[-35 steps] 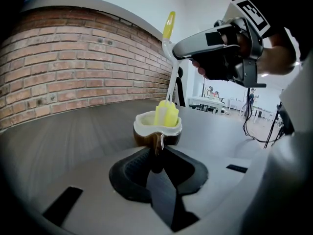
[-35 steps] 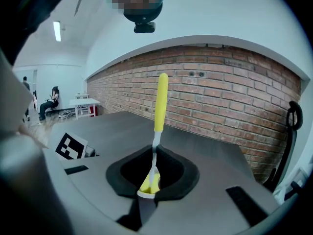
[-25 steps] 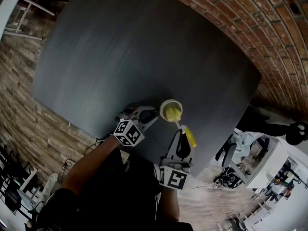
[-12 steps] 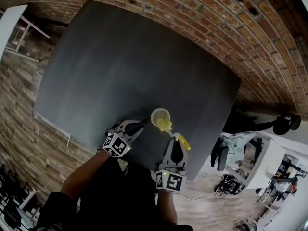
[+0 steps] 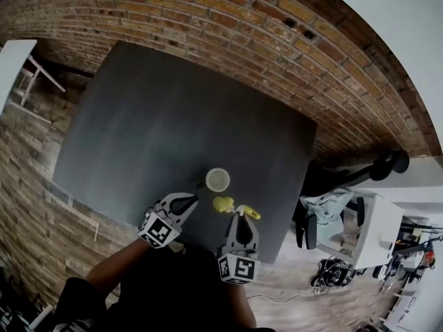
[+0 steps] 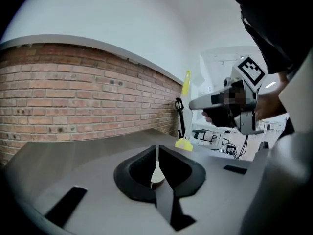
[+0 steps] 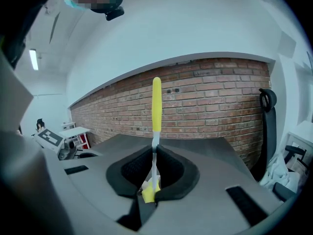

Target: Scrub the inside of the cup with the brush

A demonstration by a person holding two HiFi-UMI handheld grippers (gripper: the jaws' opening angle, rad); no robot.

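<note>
The right gripper (image 7: 154, 153) is clenched on the thin pale neck of the brush (image 7: 156, 104). The yellow handle stands up past its jaws and the yellow head is tucked below them, close to the gripper's body. Gripping that near the head looks chosen for control while scrubbing. The cup (image 5: 217, 180) stands upright and alone on the table (image 5: 138, 109), just ahead of both grippers and touched by neither. The brush head hovers short of its rim. The left gripper (image 5: 188, 200) has its jaws pressed together on nothing I can make out, with the cup ahead of its tips and a little to their right. I'd judge it must part and steady the cup before the brush goes in
</note>
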